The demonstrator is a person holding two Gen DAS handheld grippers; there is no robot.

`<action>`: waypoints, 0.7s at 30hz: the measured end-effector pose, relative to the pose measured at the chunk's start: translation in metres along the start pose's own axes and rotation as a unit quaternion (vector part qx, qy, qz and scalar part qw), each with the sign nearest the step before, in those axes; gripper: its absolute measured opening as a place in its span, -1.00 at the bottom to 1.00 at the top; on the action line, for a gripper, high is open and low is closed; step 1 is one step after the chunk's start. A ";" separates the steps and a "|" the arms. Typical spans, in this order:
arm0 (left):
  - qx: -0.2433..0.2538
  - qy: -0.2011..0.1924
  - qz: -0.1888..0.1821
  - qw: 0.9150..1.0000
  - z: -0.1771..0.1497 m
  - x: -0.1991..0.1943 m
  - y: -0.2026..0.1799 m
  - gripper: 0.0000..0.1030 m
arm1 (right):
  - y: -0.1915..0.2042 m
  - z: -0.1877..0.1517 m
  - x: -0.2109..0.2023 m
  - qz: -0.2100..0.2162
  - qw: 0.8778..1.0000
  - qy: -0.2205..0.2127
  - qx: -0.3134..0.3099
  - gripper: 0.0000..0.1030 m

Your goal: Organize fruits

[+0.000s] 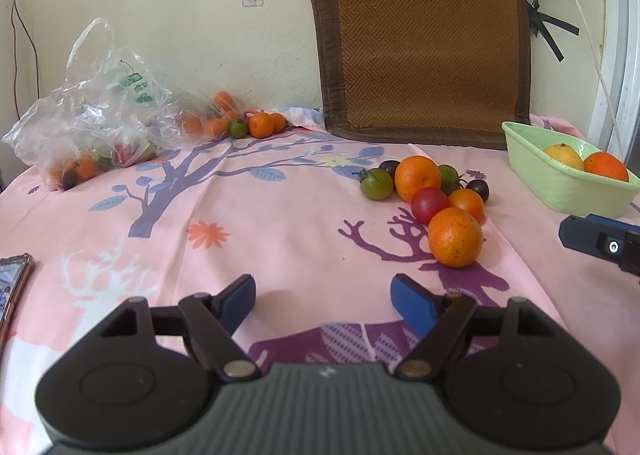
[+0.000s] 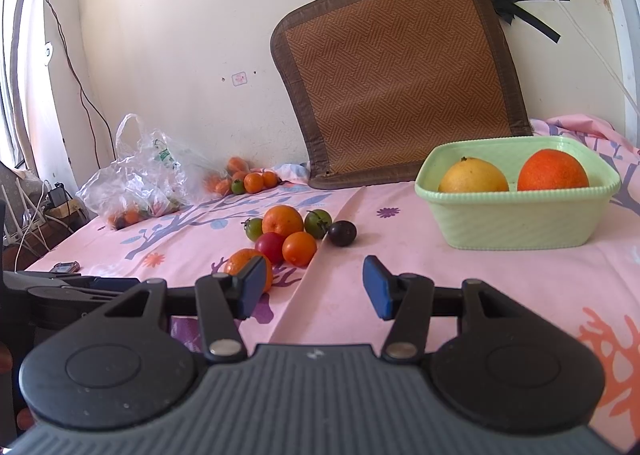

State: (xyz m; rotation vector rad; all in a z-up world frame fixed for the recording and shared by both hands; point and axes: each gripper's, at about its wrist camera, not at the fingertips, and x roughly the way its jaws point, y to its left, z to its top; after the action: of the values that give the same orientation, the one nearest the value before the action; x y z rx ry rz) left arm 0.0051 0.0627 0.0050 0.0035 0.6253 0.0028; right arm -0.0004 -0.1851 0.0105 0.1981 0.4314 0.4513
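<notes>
The green basket (image 2: 516,223) holds a yellow citrus (image 2: 472,175) and an orange (image 2: 554,171); left of it lies the loose fruit cluster (image 2: 292,235), farther left a plastic bag (image 2: 136,183) of fruit. Only the left view shows a phone (image 1: 12,287). Both grippers' jaws stand open, empty

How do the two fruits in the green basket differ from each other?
In the green basket, the yellow fruit is pale yellow, while the orange fruit is deep orange. The yellow fruit sits toward the loose pile, the orange fruit on the far side, standing slightly taller. Both are round and lie side by side.
</notes>
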 end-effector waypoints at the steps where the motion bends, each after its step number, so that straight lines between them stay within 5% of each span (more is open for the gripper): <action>1: 0.001 -0.001 -0.001 1.000 0.000 0.000 0.000 0.50 | 0.000 0.000 0.000 0.000 1.000 0.000 0.000 0.09; 21: 0.005 -0.009 -0.011 1.000 0.000 -0.002 -0.001 0.51 | -0.001 -0.001 0.000 -0.001 1.000 0.001 0.001 0.09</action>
State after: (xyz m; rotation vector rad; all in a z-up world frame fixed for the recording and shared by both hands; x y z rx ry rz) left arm 0.0028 0.0615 0.0061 0.0057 0.6083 -0.0224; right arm -0.0001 -0.1855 0.0096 0.1990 0.4341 0.4497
